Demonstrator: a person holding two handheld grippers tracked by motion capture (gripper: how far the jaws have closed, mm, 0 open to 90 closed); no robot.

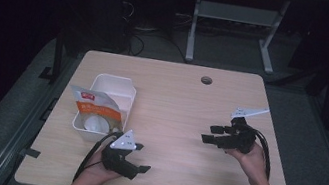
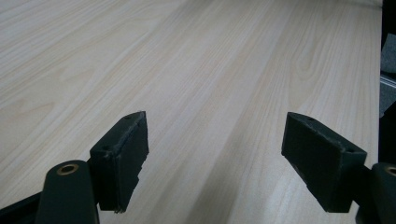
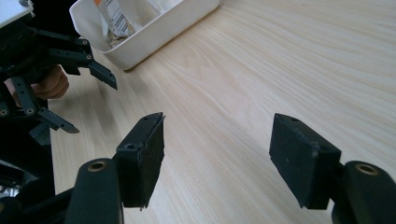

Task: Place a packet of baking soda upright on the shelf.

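Note:
A white rectangular bin stands on the left part of the wooden table. An orange-and-clear packet leans inside it, sticking out over the left rim. My left gripper hovers near the table's front edge, just in front of the bin, open with nothing between its jaws. My right gripper is held over the right side of the table, open and empty, pointing left. In the right gripper view the bin and the left gripper lie ahead.
A round cable hole sits near the table's far edge. Dark floor and a white desk frame lie beyond the table. Bare wood spans the space between the two grippers.

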